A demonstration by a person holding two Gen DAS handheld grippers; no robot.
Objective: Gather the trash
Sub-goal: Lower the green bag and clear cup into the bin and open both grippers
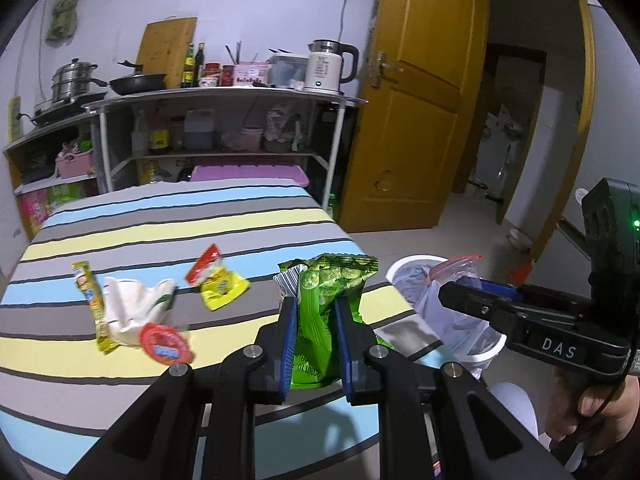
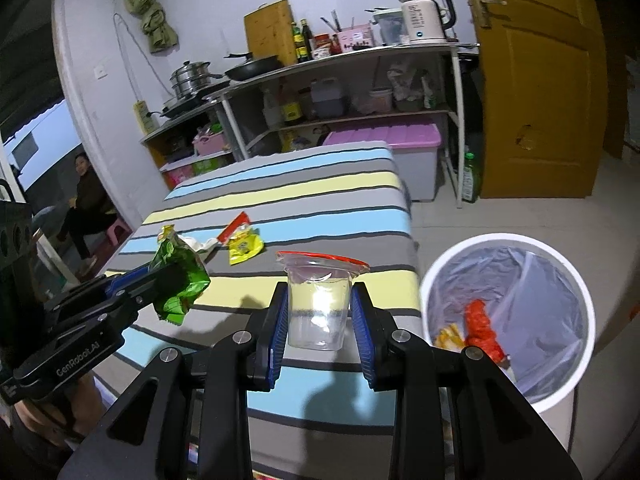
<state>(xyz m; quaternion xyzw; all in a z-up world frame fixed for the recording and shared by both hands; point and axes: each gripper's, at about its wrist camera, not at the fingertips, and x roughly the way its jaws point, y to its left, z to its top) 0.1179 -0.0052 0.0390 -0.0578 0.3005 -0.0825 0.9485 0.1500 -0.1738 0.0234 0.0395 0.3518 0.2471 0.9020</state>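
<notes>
My left gripper [image 1: 316, 312] is shut on a green snack bag [image 1: 328, 300] and holds it above the striped table; the bag also shows in the right wrist view [image 2: 180, 280]. My right gripper [image 2: 320, 312] is shut on a clear zip bag with a red strip [image 2: 320, 300], held above the table edge, left of the white lined bin [image 2: 508, 320]. In the left wrist view the zip bag [image 1: 456, 280] hangs over the bin [image 1: 412, 264]. A yellow and red packet [image 1: 216, 280], a white crumpled wrapper [image 1: 132, 304], a yellow stick wrapper [image 1: 90, 304] and a round red lid [image 1: 164, 344] lie on the table.
The bin holds orange-red and yellow trash [image 2: 480, 328]. Behind the table [image 2: 280, 184] stand shelves with pots [image 1: 76, 80], bottles and a kettle [image 1: 328, 68], and a purple-lidded box [image 2: 400, 140]. A brown door [image 1: 412, 120] stands open at right. A person [image 2: 84, 204] sits at far left.
</notes>
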